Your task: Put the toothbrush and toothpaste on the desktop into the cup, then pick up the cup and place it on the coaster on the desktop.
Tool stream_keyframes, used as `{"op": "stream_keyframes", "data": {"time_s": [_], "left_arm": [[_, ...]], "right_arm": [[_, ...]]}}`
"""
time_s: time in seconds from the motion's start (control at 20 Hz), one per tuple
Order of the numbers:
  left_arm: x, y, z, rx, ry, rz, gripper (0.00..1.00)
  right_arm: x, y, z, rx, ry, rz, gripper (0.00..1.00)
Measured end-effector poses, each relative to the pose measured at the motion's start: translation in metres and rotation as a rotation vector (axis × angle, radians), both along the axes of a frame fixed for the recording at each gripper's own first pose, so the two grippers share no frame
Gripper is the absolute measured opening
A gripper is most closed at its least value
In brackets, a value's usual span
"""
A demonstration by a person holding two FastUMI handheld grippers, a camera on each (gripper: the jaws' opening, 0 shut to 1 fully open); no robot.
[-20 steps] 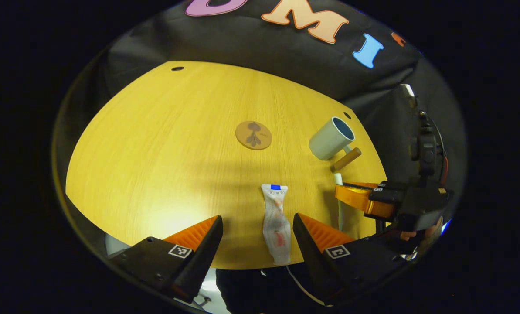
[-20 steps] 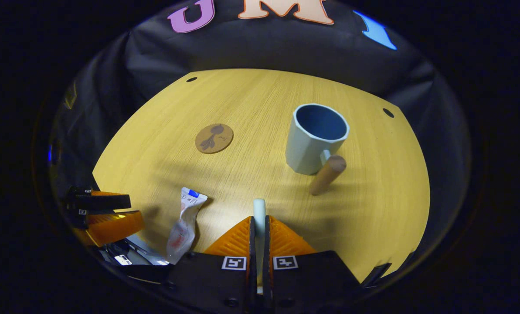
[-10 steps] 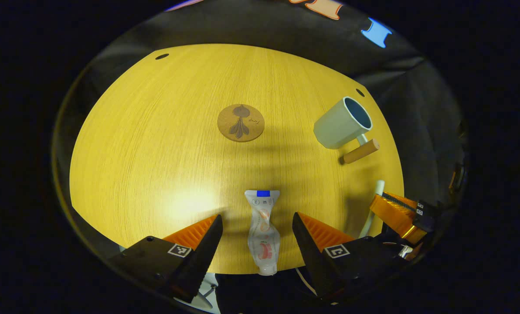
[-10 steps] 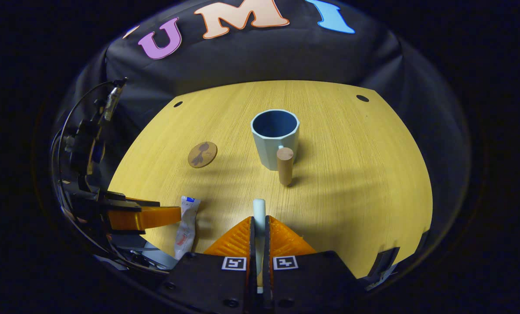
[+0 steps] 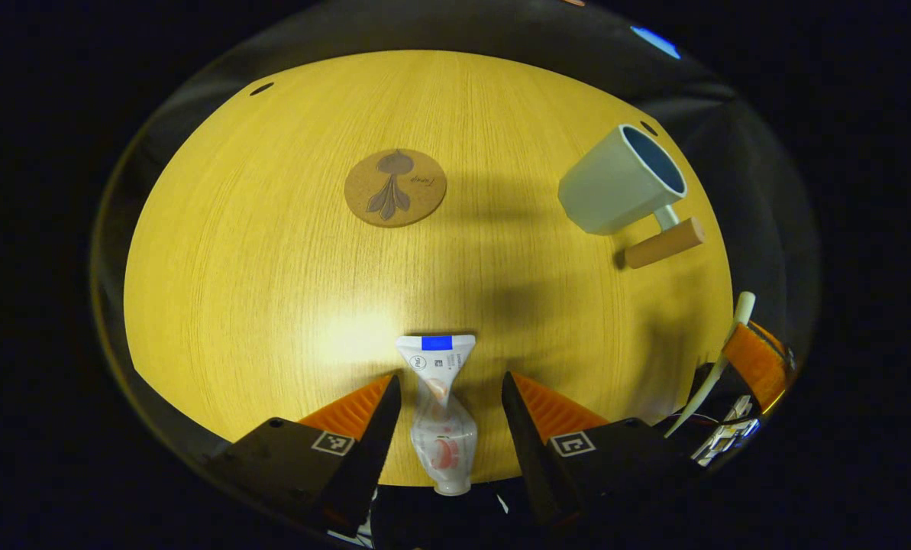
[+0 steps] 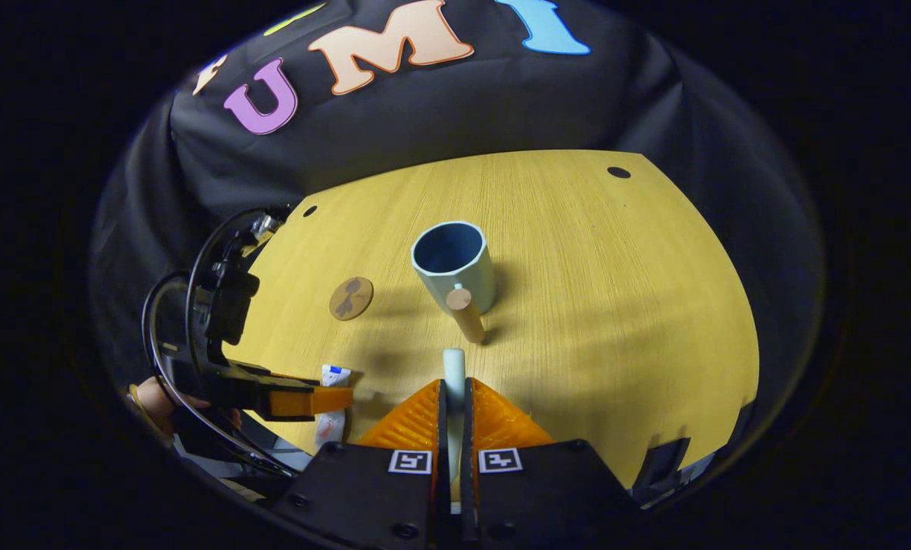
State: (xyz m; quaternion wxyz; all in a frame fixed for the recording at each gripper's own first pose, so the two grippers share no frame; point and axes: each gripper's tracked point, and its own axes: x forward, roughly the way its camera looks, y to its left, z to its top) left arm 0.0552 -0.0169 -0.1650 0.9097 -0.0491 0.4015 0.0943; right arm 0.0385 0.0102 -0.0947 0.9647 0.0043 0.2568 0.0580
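Wood desk (image 5: 272, 252): we straddle soft tube (image 5: 441, 412) with spread left gripper (image 5: 446, 397), best pinch mid-body. Right gripper (image 6: 453, 397) pinches stiff, light toothbrush (image 6: 453, 367); cup (image 6: 453, 263) ahead.

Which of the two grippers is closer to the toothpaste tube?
Left. The left gripper has its open fingers on either side of the toothpaste; the right gripper, holding the toothbrush, is off to its side.

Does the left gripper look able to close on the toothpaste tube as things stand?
Probably yes: the left gripper is open with the toothpaste tube lying lengthwise between its fingers on the desktop, nothing in between.
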Motion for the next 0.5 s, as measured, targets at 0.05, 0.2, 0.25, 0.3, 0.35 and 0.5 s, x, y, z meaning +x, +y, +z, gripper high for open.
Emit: {"op": "stream_keyframes", "data": {"time_s": [0.05, 0.2, 0.25, 0.3, 0.35, 0.5], "left_arm": [[0.001, 0.003, -0.003, 0.009, 0.013, 0.009, 0.63], [0.002, 0.002, -0.008, -0.002, 0.033, 0.011, 0.56], [0.002, 0.002, -0.01, -0.005, 0.037, 0.015, 0.56], [0.003, 0.002, -0.012, -0.011, 0.041, 0.02, 0.56], [0.002, 0.004, -0.013, -0.008, 0.045, 0.031, 0.56], [0.004, 0.009, -0.012, 0.002, 0.039, 0.048, 0.48]], "right_arm": [[0.001, -0.003, 0.002, 0.002, -0.002, -0.003, 0.08], [0.004, -0.01, 0.006, 0.011, -0.003, -0.01, 0.08], [0.004, -0.012, 0.006, 0.014, -0.003, -0.012, 0.08], [0.005, -0.014, 0.007, 0.016, -0.002, -0.014, 0.08], [0.006, -0.017, 0.008, 0.018, -0.003, -0.018, 0.08], [0.008, -0.024, 0.017, 0.03, -0.017, -0.03, 0.08]]}}
